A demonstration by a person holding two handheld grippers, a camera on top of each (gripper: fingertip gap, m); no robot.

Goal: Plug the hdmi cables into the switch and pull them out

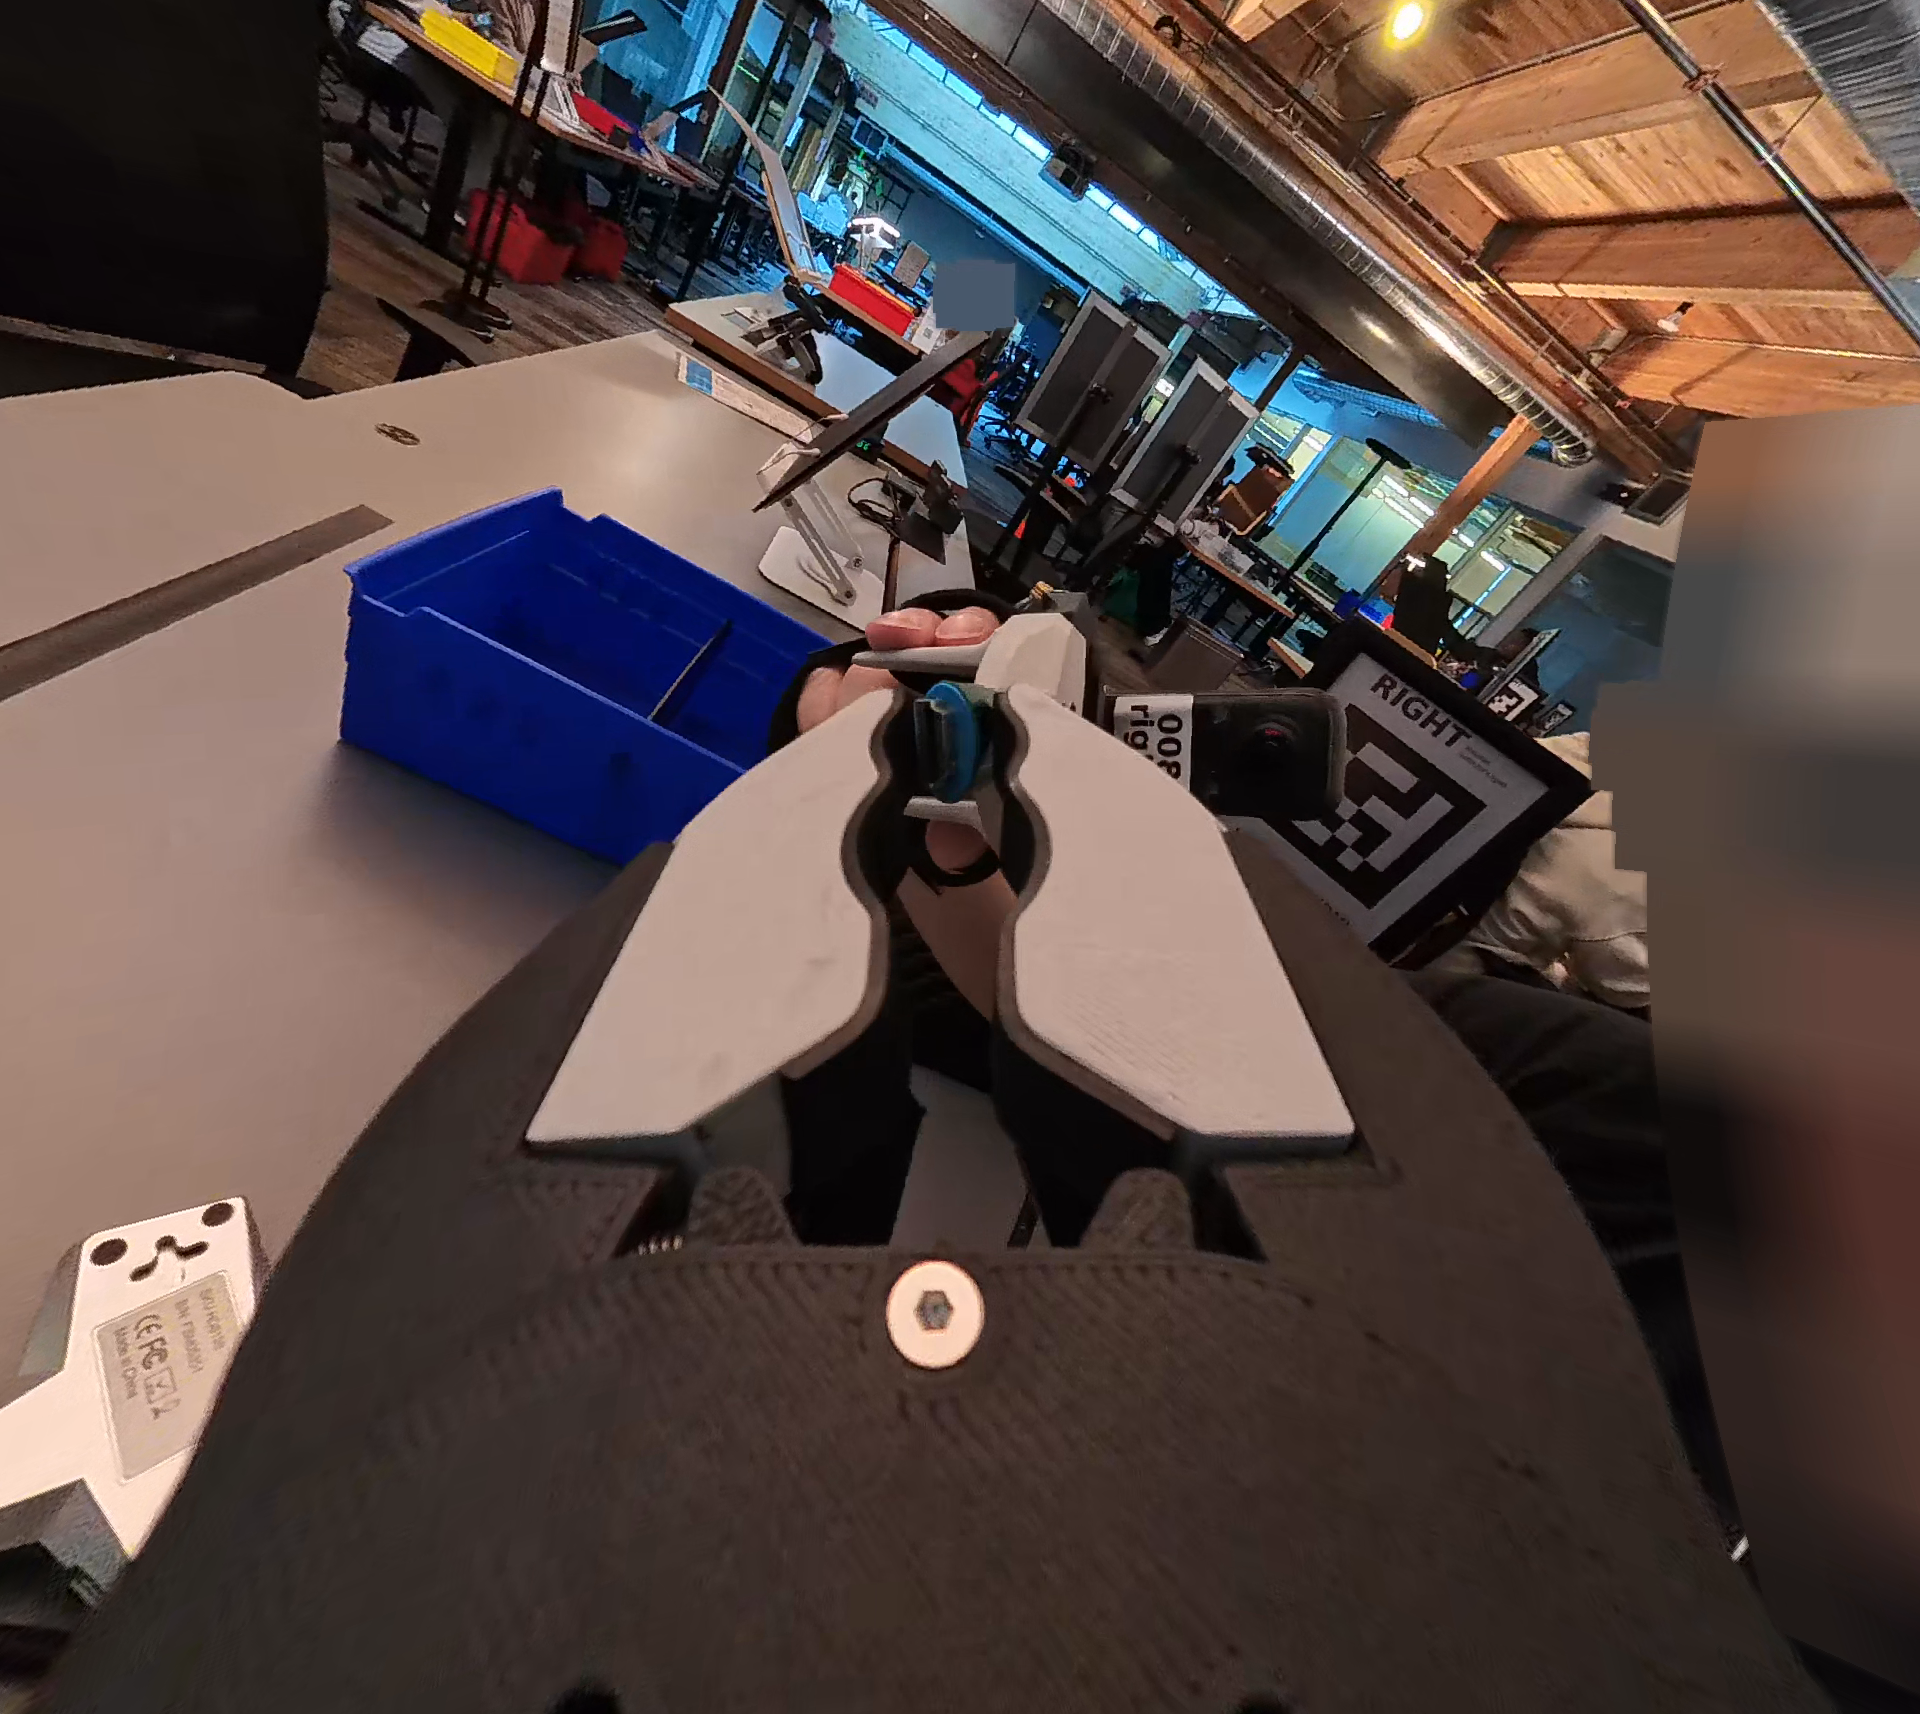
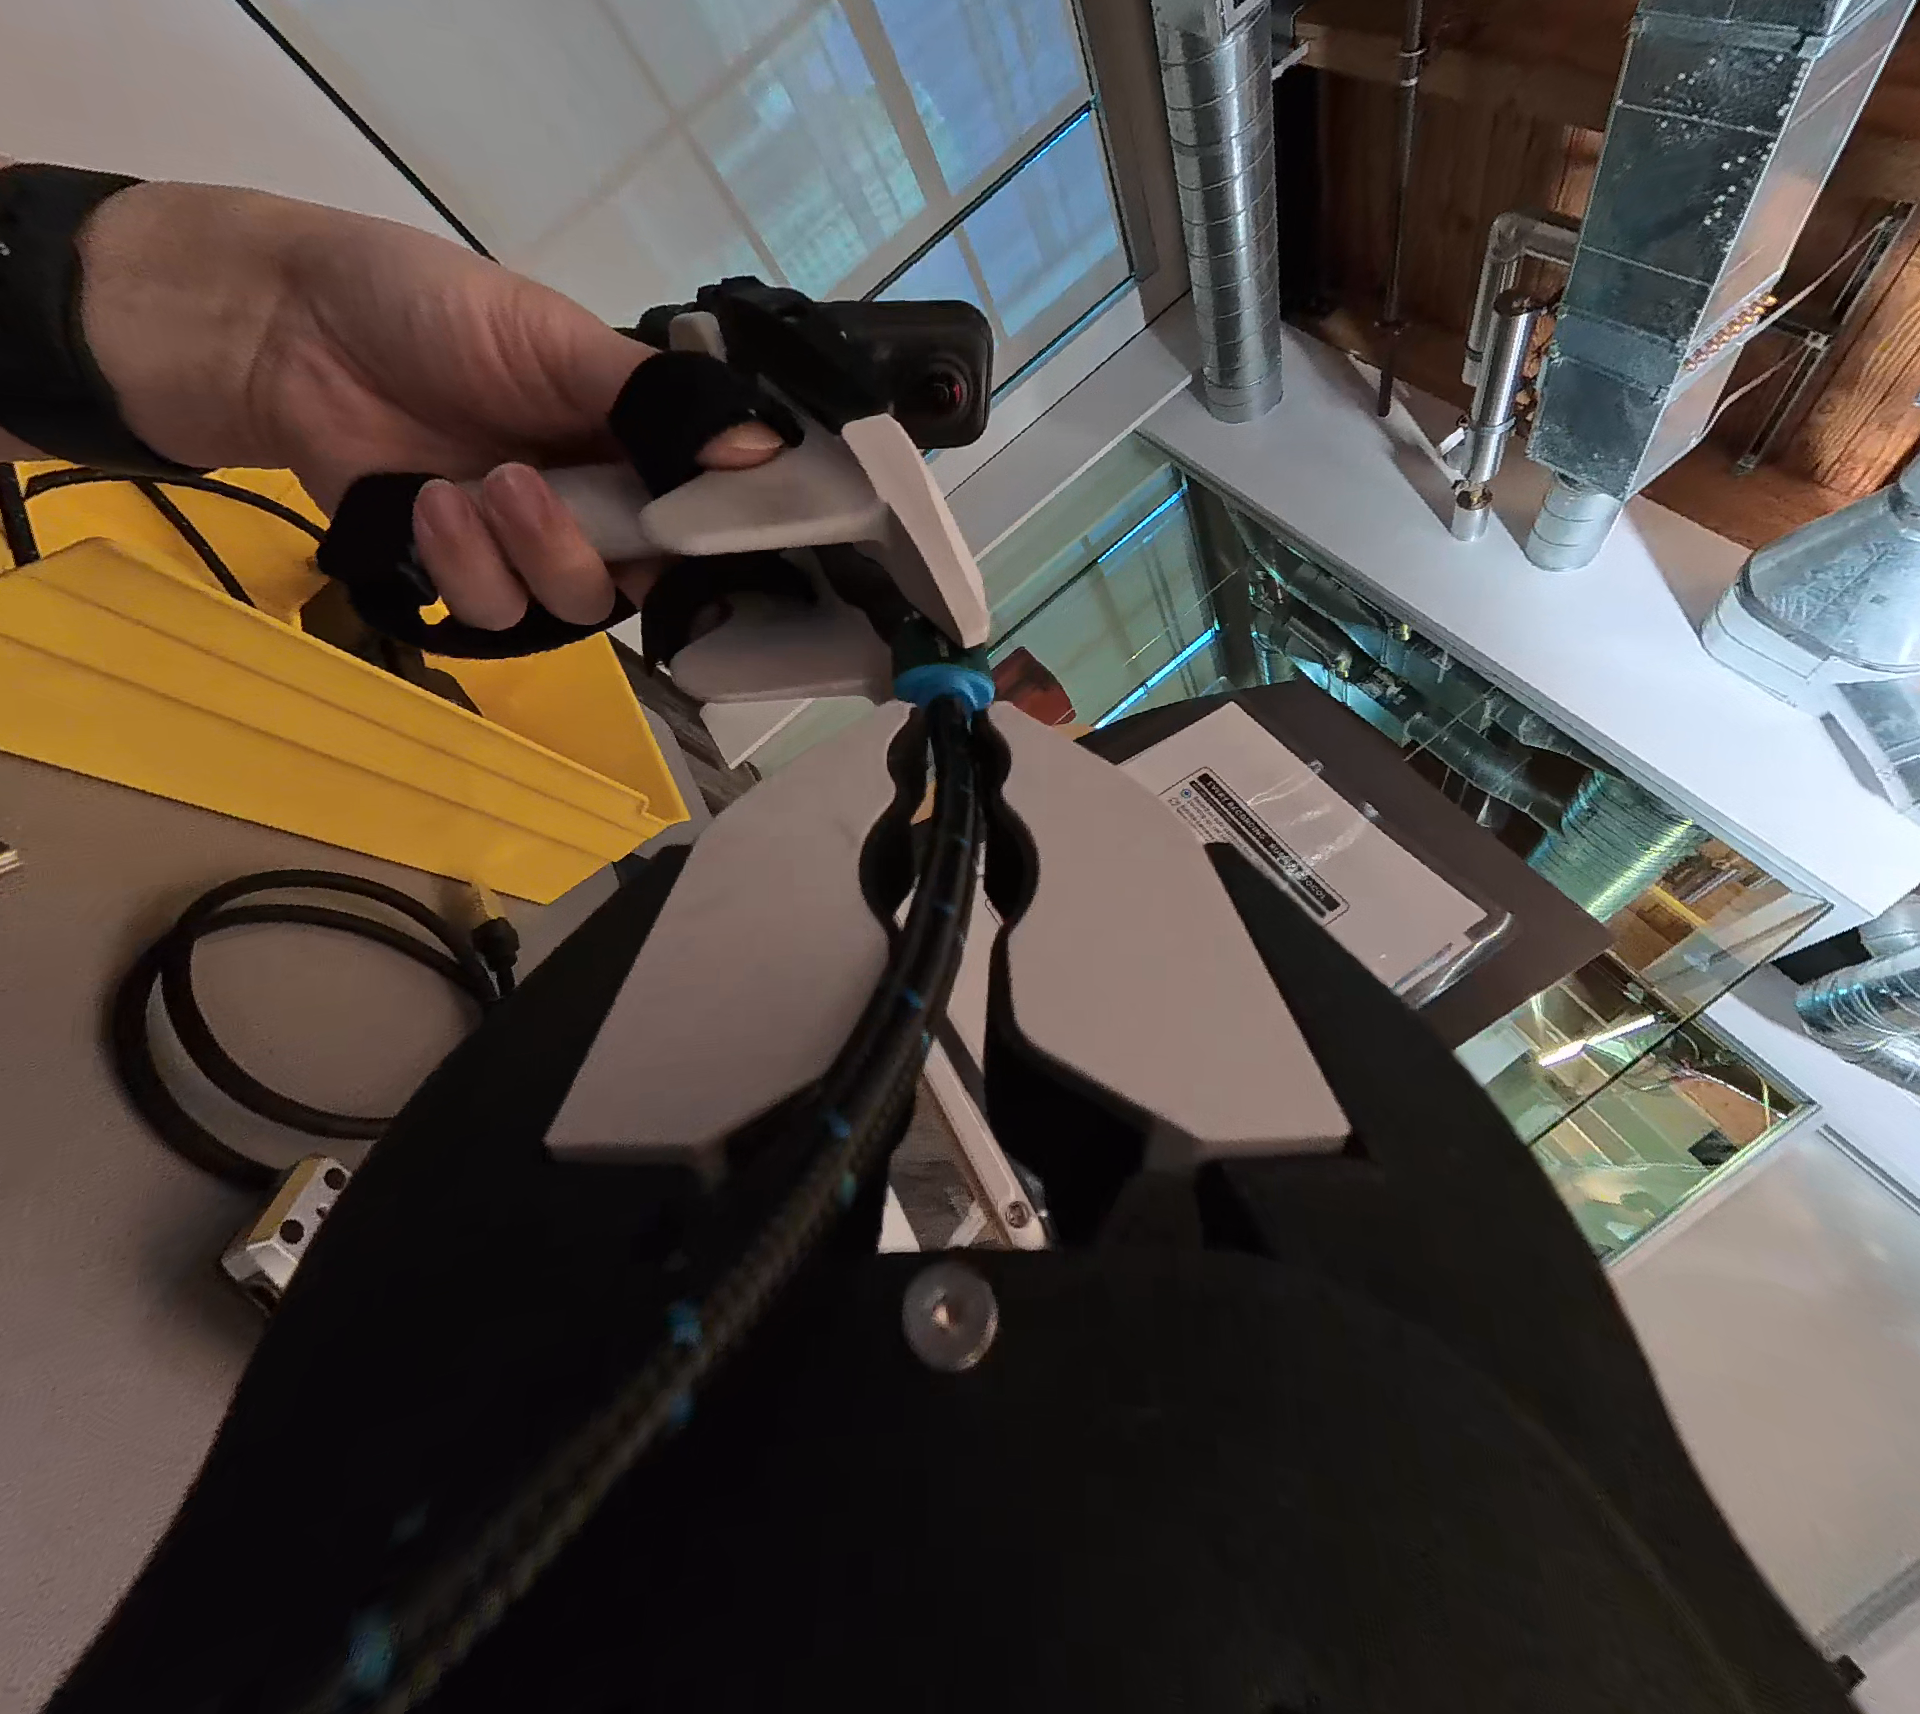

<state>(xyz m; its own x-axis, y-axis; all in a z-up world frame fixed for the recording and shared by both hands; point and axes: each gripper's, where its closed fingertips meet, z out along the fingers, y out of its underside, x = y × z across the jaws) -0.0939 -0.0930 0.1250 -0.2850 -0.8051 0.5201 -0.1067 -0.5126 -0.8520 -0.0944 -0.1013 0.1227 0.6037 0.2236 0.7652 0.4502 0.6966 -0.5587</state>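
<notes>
Both grippers hold one black braided HDMI cable (image 2: 914,937) in the air above the table. My left gripper (image 1: 951,714) is shut on its plug (image 1: 940,745), which has a blue collar. My right gripper (image 2: 945,724) is shut on the cable just behind that blue collar (image 2: 940,685), and the cable runs back between its fingers. The left gripper (image 2: 930,636) shows tip to tip with it in the right wrist view. The silver switch (image 1: 125,1352) lies on the grey table, also seen in the right wrist view (image 2: 281,1217). A second black cable (image 2: 177,1020) lies coiled beside it.
A blue bin (image 1: 561,656) stands on the table (image 1: 208,937) beyond the left gripper. A yellow bin (image 2: 312,677) stands behind the coiled cable. A tablet on a white stand (image 1: 831,469) is at the far table edge. The person's hands grip both handles.
</notes>
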